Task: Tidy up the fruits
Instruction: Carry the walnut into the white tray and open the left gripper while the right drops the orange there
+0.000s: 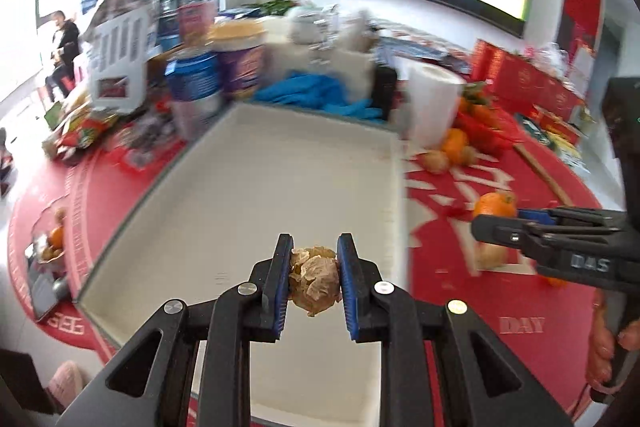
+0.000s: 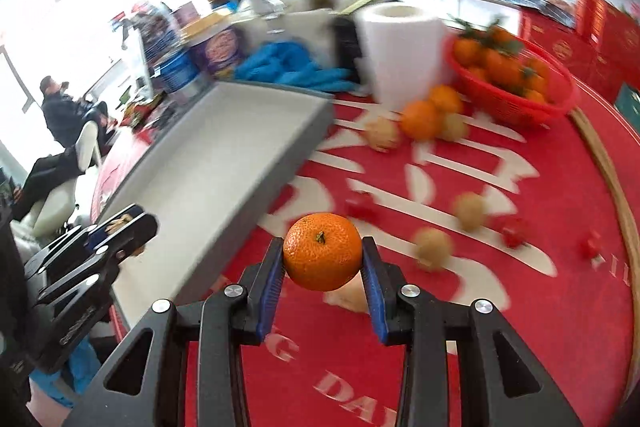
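Observation:
My left gripper (image 1: 314, 277) is shut on a tan, papery-husked fruit (image 1: 314, 281) and holds it above the near end of the white tray (image 1: 248, 163). My right gripper (image 2: 323, 273) is shut on an orange mandarin (image 2: 322, 251), lifted over the red tablecloth just right of the tray (image 2: 224, 147). In the left wrist view the right gripper (image 1: 486, 227) comes in from the right with the mandarin (image 1: 494, 205). In the right wrist view the left gripper (image 2: 132, 227) hangs over the tray's near corner.
Loose mandarins (image 2: 420, 119) and tan fruits (image 2: 470, 211) lie on the red cloth (image 2: 520, 327). A red basket of mandarins (image 2: 516, 79) and a white paper roll (image 2: 400, 51) stand behind. Tubs (image 1: 240, 67), blue cloth (image 1: 316, 95) and packets crowd the tray's far side.

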### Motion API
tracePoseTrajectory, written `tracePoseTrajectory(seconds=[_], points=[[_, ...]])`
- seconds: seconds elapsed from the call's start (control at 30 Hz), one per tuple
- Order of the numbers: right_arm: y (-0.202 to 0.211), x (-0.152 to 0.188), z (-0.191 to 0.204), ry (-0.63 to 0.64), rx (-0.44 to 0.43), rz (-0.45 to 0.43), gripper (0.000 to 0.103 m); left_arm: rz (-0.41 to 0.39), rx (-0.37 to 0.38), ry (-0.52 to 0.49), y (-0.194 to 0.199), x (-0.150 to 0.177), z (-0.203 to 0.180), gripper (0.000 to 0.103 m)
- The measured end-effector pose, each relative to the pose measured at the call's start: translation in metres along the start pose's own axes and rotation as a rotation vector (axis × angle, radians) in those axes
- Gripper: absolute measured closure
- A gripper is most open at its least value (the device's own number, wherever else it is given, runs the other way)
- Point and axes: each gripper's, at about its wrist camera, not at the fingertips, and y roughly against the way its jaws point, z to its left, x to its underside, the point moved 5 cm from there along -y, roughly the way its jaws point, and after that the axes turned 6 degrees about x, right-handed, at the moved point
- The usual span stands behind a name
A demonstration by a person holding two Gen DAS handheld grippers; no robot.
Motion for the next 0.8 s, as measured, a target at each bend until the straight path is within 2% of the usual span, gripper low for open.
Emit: tracePoseTrajectory(seconds=[0.3, 0.47, 0.7, 0.77, 0.8], points=[[-0.026, -0.020, 0.085, 0.146, -0.058, 0.019, 0.064, 0.046, -0.079, 0.068, -0.018, 0.011, 0.049, 0.078], [-0.041, -0.022, 0.109, 0.182, -0.070, 0.036, 0.064, 0.096, -0.124, 0.069, -0.029, 0.022, 0.066, 0.078], [-0.067, -0.005, 0.123, 0.217, -0.061, 0.107, 0.064, 0.082, -0.147, 0.052, -0.028, 0.024, 0.075, 0.076], [-0.066, -0.005, 0.125, 0.238, -0.038, 0.089, 0.064, 0.075, -0.152, 0.062, -0.027, 0.025, 0.078, 0.070], [-0.065, -0.006, 0.126, 0.240, -0.039, 0.086, 0.064, 0.075, -0.148, 0.068, -0.027, 0.024, 0.078, 0.057]])
